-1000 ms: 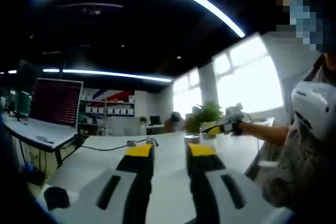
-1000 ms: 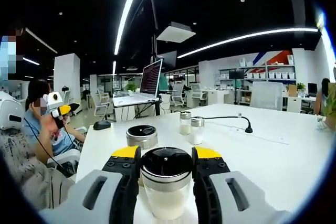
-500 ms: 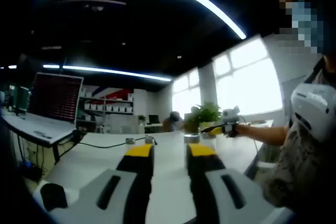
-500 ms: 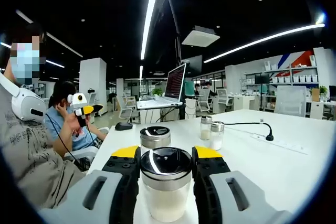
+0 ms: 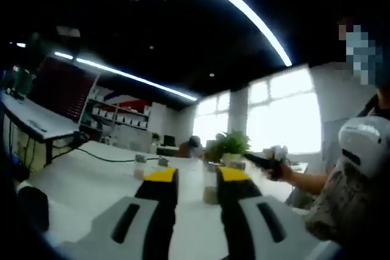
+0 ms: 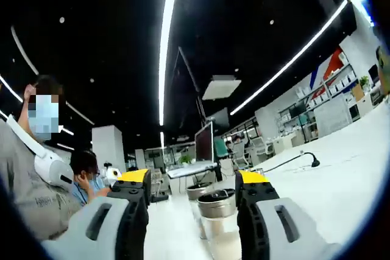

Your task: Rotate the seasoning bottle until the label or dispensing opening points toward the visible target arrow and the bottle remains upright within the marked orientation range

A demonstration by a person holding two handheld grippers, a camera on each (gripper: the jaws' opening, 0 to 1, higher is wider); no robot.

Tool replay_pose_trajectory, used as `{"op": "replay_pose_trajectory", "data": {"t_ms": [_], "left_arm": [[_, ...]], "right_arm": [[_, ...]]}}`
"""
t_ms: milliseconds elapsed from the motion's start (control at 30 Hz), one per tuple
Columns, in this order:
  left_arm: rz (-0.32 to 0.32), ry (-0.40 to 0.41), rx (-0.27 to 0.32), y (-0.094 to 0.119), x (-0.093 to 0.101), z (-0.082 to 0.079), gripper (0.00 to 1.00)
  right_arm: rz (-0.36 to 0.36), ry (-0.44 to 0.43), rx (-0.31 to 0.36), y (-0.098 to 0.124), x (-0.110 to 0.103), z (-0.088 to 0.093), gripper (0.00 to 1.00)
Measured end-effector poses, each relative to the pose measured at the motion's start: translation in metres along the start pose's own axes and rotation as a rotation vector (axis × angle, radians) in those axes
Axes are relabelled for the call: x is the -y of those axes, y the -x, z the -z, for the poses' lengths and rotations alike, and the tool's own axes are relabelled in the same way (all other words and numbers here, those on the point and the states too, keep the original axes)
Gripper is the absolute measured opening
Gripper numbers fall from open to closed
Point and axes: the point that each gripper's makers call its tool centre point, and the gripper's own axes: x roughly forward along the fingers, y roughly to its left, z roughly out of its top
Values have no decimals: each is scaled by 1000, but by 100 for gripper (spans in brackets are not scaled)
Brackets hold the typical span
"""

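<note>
Each gripper was built alike: the left gripper [image 5: 187, 178] and the right gripper [image 6: 194, 181] both had two black jaws capped with yellow pads at the tips, rising from pale grey housings with dark oblong slots. The person wore a grey mottled short-sleeved shirt [image 5: 344, 211] and a white, rounded device [image 6: 53, 168] hung around the neck. In the left gripper view the far right gripper looked black with a white top.
</note>
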Motion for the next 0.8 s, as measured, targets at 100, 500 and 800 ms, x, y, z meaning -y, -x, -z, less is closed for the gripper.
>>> {"op": "replay_pose_trajectory", "data": {"t_ms": [100, 500, 800], "left_arm": [[12, 1, -16, -6, 6, 6, 26], [102, -103, -46, -61, 13, -23, 21], [52, -188, -41, -158, -40, -17, 19]], "right_arm": [[54, 55, 6, 11, -9, -2, 51], [238, 74, 139, 48, -13, -1, 27], [314, 123, 147, 61, -47, -5, 21]]}}
